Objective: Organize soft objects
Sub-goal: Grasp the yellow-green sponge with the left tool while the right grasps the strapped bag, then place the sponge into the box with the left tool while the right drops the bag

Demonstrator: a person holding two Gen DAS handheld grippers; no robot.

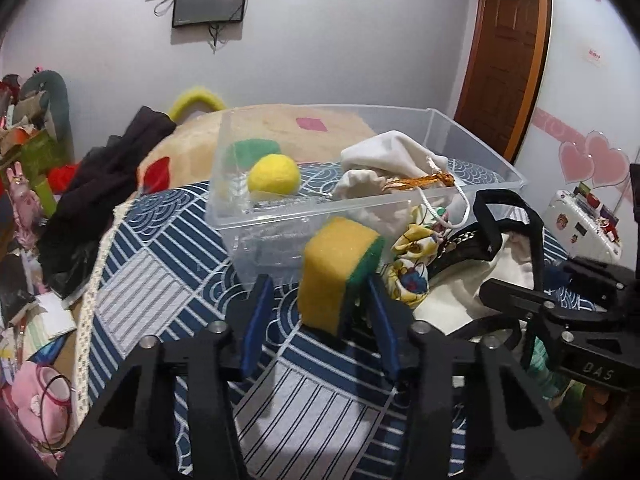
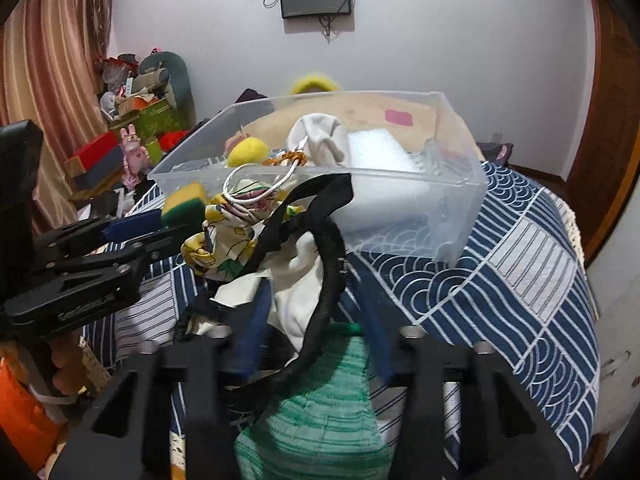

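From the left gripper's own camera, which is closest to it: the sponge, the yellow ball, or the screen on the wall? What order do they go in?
1. Yellow-and-green sponge: right between the left gripper jaws, leaning toward the right one.
2. Yellow ball: beyond it, inside the clear bin, left part.
3. Wall screen: farthest, high on the back wall.

Soft, even indoor light fills both views, with the pale wall point(image 1: 340, 52) bright and no hard glare. Fisheye distortion bows the brown wooden door frame point(image 1: 536, 60) and darkens the corners into black vignettes. Nearby black tool bodies blur. Faint sheen marks the clear plastic storage bin point(image 2: 452, 208); shadows stay weak, diffuse.
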